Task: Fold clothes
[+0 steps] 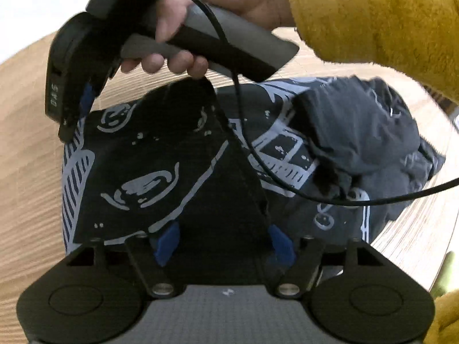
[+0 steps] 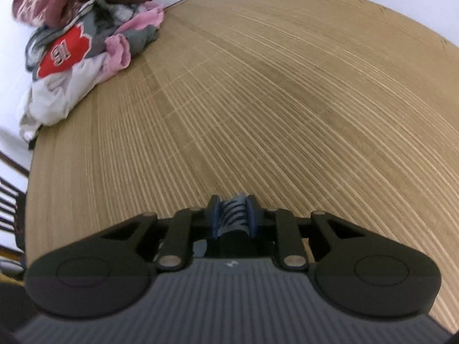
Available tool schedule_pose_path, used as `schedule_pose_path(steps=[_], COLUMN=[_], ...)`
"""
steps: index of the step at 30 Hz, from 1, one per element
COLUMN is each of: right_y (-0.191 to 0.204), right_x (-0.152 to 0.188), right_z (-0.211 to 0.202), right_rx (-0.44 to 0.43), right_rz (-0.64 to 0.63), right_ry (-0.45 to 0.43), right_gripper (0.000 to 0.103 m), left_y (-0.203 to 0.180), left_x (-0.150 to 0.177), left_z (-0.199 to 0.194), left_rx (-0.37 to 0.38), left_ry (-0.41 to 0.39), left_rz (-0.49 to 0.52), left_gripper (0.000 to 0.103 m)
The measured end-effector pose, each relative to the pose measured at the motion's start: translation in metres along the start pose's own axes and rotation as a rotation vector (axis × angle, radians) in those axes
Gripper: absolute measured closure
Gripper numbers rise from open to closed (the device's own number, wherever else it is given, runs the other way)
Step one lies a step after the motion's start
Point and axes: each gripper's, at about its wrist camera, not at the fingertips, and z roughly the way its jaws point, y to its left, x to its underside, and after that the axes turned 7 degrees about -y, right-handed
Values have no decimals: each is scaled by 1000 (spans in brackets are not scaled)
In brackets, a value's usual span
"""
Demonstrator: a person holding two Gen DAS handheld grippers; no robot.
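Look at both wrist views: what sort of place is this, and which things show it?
Probably a room at home, at a wooden table used for folding laundry. A pile of unfolded clothes sits at its far corner, and a black printed T-shirt is being handled.

Left wrist view – close above dark shirt (image 1: pixel 160 172), facing right gripper (image 1: pixel 71 109) upper left. Right wrist view – low over table (image 2: pixel 287 100), facing clothes pile (image 2: pixel 80 43) upper left. Shared: table, shirt.
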Motion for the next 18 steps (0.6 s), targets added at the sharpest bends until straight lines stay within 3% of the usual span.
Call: schedule_pose_path(steps=[3, 6, 8, 10, 11, 14, 16, 18], right_y=[-15, -25, -17, -6, -2, -9, -29, -49], right_x=[-1, 16, 34, 54, 65, 89, 97, 99], right_z=[-36, -82, -98, -99, -95, -77, -83, -95], right_rx=[122, 67, -9, -18, 6, 128, 128, 199], right_rz=[34, 91, 80, 15, -27, -59, 54, 228], right_ry=[-132, -180, -139, -89, -51, 27, -42, -100], right_gripper=[76, 76, 76, 78, 78, 80, 82, 78], left_y=[10, 18, 17, 10, 3, -12, -15, -17], left_x=[-2, -8, -11, -9, -7, -3, -1, 1], left_z=[-13, -12, -2, 9, 12, 13, 8, 3], left_rx=[30, 38, 71, 106, 100, 80, 85, 89], left_ry=[-44, -73, -54, -27, -26, -33, -39, -46], left_rz=[-57, -89, -97, -89, -58, 16, 12, 7], left_gripper=[37, 37, 37, 35, 28, 26, 26, 27])
